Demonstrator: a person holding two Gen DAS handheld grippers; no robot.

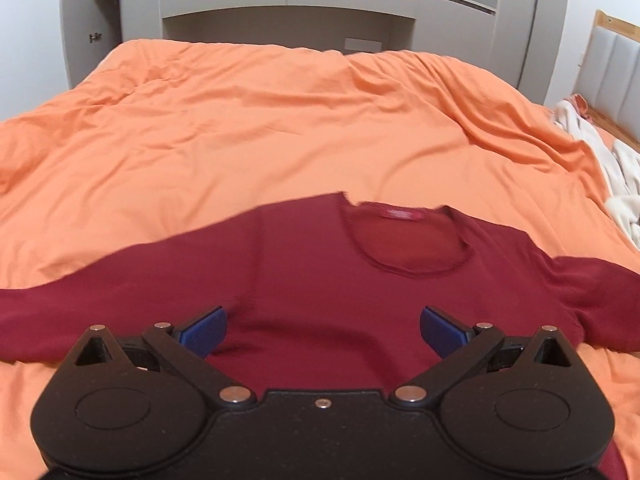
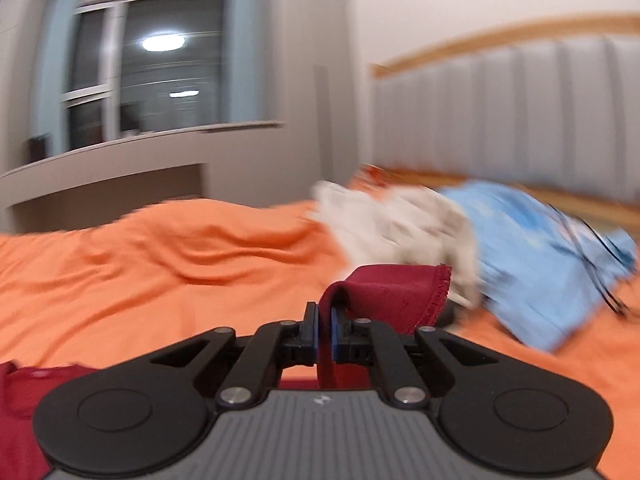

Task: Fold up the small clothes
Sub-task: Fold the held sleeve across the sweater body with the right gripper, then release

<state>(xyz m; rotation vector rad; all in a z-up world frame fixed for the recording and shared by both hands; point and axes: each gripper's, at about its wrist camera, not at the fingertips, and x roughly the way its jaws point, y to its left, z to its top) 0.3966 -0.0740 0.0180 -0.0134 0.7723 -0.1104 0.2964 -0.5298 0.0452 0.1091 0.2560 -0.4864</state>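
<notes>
A dark red T-shirt (image 1: 312, 280) lies spread flat on the orange bedcover (image 1: 256, 120), collar away from me, sleeves out to both sides. My left gripper (image 1: 323, 330) is open and empty, hovering over the shirt's chest, its blue pads (image 1: 204, 330) wide apart. In the right wrist view my right gripper (image 2: 326, 330) is shut on a fold of the red shirt's sleeve (image 2: 396, 292), lifted above the bed; the hem curls over to the right. More red cloth (image 2: 24, 400) shows at the lower left.
A heap of white cloth (image 2: 400, 228) and a light blue garment (image 2: 540, 260) lie on the bed near the grey padded headboard (image 2: 520, 120). The white cloth also shows in the left wrist view (image 1: 616, 176). A grey shelf unit (image 1: 280, 8) stands beyond the bed.
</notes>
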